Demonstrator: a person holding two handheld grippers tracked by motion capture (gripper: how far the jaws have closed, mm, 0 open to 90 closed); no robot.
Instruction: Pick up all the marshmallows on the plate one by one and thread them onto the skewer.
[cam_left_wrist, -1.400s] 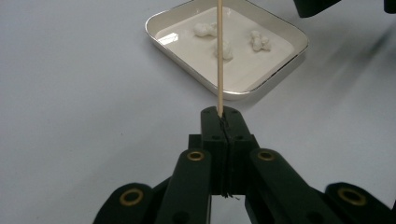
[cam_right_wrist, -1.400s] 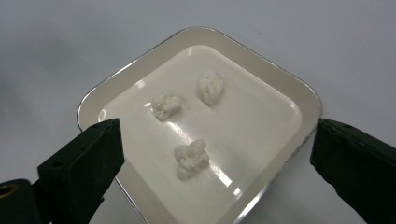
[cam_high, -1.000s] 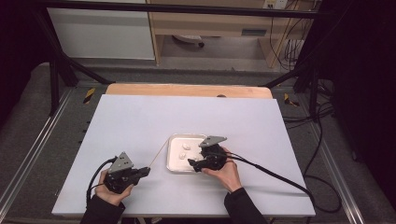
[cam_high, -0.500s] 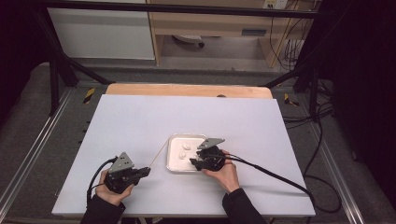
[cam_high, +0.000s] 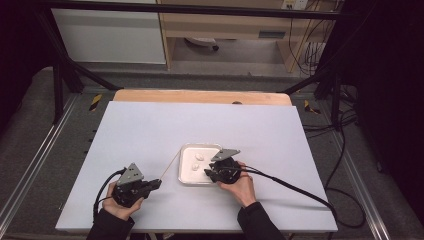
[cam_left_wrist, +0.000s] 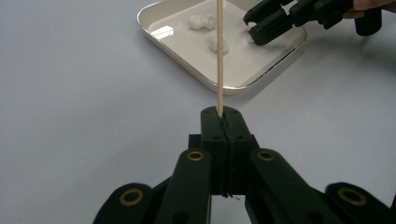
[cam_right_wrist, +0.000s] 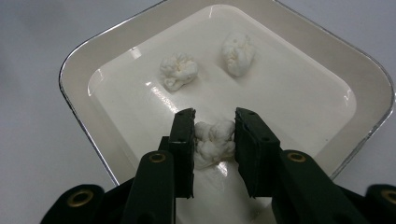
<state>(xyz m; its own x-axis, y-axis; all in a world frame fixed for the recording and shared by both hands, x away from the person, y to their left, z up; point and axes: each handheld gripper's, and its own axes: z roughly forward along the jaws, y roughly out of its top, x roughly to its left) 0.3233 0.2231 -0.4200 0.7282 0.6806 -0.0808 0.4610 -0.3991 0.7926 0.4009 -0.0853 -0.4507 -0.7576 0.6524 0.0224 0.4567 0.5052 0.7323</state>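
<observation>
left gripper (cam_left_wrist: 219, 116): jaws were pressed together on a thin wooden stick (cam_left_wrist: 219, 56); also seen in the high view (cam_high: 134, 185), held in the person's left hand (cam_high: 120, 207).
stick: stood clamped at the jaw tips and ran straight ahead of them; its far part crossed over the near rim of the tray in the left gripper view. In the high view (cam_high: 170, 165) it slanted from the left gripper toward the tray's left edge.
tray (cam_high: 187, 150): white, shallow, rounded corners; sat on the table (cam_high: 150, 130) ahead of the left gripper and directly under the right gripper's tips (cam_right_wrist: 74, 70).
cotton-like clumps: three white pieces in the tray. Two lay loose beyond the right gripper's tips, one ahead-left (cam_right_wrist: 178, 70), one ahead-right (cam_right_wrist: 238, 53).
third clump (cam_right_wrist: 214, 140): sat between the right jaws, both pads touching it.
right gripper (cam_right_wrist: 214, 140): jaws partly closed, pinching that clump against the tray floor; in the high view (cam_high: 222, 170) it sat over the tray's right side, held in the right hand (cam_high: 240, 187).
right gripper seen from left gripper view (cam_left_wrist: 261, 28): beyond the stick, ahead-right, tips down in the tray.
</observation>
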